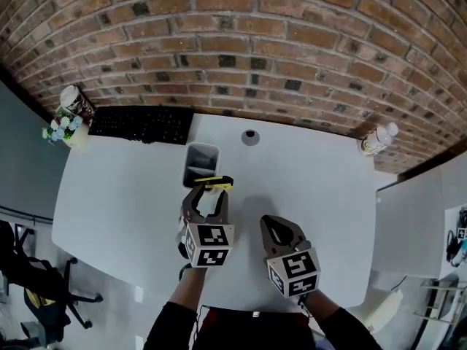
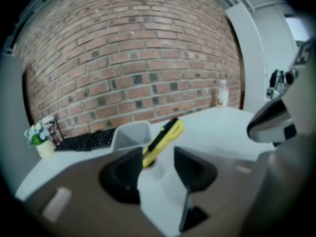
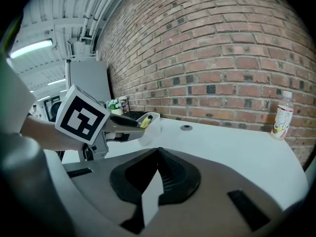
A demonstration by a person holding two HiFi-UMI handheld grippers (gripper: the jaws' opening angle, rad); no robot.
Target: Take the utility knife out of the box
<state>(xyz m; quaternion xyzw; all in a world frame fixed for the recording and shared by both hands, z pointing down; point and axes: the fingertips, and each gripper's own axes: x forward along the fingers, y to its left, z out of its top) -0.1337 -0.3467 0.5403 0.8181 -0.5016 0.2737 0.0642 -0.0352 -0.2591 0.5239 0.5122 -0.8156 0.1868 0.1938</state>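
Utility knife (image 1: 215, 183) ungripped, long axis left-to-right across tips of wide-open left claw (image 1: 208, 194), beside box (image 1: 202, 147); right claw (image 1: 271, 226) closed, empty.

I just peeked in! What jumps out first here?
The bright yellow utility knife stands out, between the open jaws of the left gripper, just in front of the grey box mid-table. Behind everything runs a big red brick wall, with a black keyboard below it on the left.

The yellow utility knife (image 1: 219, 184) sits at the left gripper (image 1: 209, 192) tips, just beside the grey box (image 1: 201, 157), mid-bench (image 1: 109, 195).
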